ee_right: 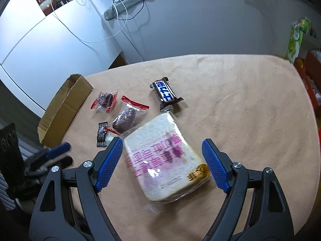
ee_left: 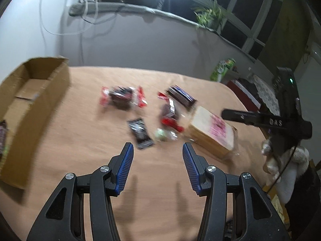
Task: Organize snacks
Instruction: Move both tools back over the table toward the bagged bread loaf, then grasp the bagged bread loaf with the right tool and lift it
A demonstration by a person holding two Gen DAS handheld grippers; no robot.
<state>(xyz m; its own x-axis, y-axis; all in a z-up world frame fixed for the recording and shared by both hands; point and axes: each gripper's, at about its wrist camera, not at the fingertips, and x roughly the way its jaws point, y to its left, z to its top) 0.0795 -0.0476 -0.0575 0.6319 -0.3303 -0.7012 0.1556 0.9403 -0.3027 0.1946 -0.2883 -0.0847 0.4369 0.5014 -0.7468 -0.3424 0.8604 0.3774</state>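
Right claw wide open, straddling bread pack.

Table (peach cloth): cardboard box, bagged bread, wrapped snacks.

matt cardboard box; glossy plastic bread bag; fuzzy tablecloth.

My left gripper has black angular arms, round silver screws at the joints and ribbed blue pads. My right gripper matches it: black frame, silver screws, blue textured pads. At the left frame's right edge, its black body bears pale letters "DAS"
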